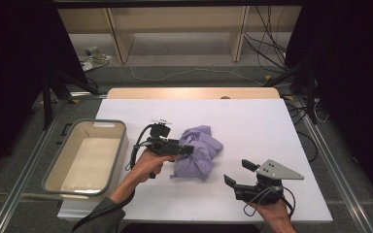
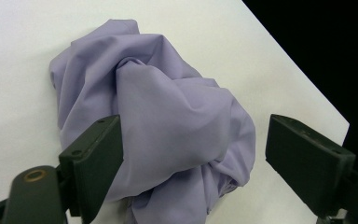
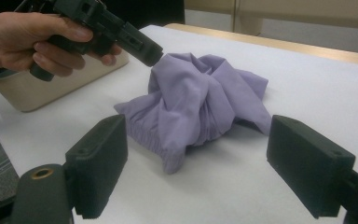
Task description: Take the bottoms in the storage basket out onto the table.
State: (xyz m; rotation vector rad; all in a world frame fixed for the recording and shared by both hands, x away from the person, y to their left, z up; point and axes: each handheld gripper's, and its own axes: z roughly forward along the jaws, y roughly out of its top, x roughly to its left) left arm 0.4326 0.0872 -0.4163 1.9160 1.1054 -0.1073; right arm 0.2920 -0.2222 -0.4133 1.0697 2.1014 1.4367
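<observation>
Lilac garment [image 1: 200,150] lies crumpled mid-bench [image 1: 252,126], not yet gripped. My left gripper [image 1: 187,149] hovers at its edge, fingers [image 2: 93,163] wide; right gripper [image 1: 239,173] waits apart, fingers wide, empty. Beige bin [image 1: 119,160] unfilled.

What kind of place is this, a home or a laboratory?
Most likely a laboratory or recording workspace, not a home. A white table holds just a crumpled lilac garment and a beige plastic tub; loose cables lie on the floor behind, and dark screens stand at both sides.

lilac cloth [image 1: 200,150], beige bin [image 1: 119,154], white table [image 1: 252,124]
</observation>
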